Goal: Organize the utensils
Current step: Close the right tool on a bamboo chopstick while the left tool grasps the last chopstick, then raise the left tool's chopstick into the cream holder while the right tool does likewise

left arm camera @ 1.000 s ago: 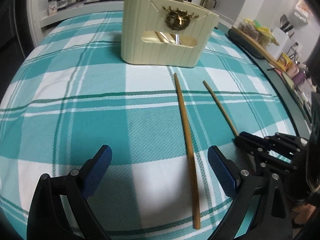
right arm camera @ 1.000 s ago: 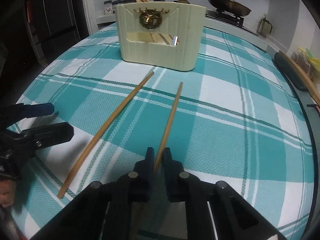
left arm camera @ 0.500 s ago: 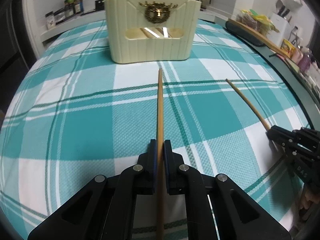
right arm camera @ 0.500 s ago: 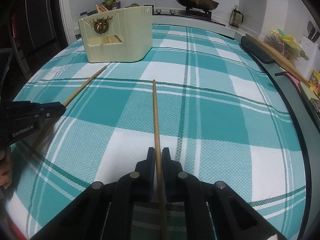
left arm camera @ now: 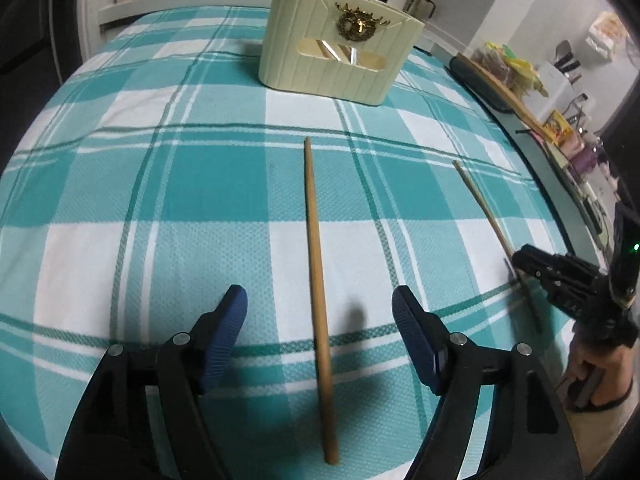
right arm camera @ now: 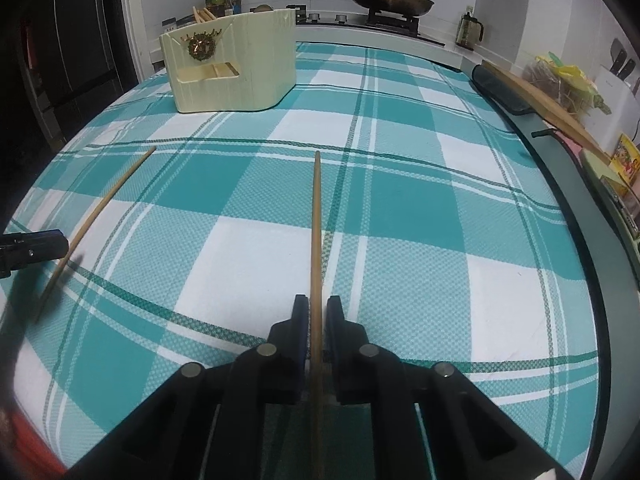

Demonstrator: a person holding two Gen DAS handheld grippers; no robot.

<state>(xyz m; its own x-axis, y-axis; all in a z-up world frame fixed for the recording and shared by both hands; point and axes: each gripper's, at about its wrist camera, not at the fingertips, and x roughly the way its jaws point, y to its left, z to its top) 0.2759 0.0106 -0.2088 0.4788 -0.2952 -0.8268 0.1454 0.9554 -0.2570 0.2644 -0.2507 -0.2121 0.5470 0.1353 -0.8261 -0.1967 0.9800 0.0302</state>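
Chopstick [right arm camera: 316, 240], slim pale wood, clamped in right gripper [right arm camera: 318, 312], left gripper [left arm camera: 320, 306] spread wide.

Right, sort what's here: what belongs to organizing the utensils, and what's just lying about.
For the job:
- chopstick lying between the open left hand-held gripper fingers
- second chopstick clamped in the right hand-held gripper
- cream utensil holder

Lying about:
- lidded pan on the stove
- glass jar
- knife block
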